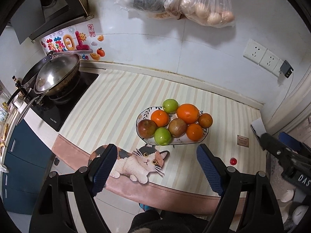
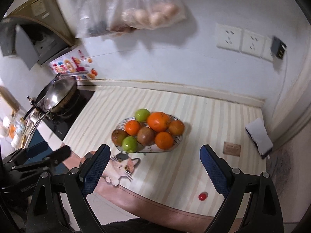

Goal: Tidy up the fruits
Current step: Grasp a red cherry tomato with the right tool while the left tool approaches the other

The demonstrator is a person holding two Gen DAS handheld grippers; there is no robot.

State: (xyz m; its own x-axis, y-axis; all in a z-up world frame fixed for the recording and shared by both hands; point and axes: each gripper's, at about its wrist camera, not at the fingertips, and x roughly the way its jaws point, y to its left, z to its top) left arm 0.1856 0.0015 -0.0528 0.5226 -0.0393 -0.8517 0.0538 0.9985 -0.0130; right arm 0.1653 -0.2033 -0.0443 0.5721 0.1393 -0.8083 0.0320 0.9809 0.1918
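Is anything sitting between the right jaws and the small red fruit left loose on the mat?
Nothing visible. The small red round fruit lies alone on the striped cat-print mat, near its front edge, apart from the patterned plate of oranges and apples. The right gripper is open and empty above bare mat.

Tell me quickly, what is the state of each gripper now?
Left gripper: open, holding nothing.
Right gripper: open, holding nothing.
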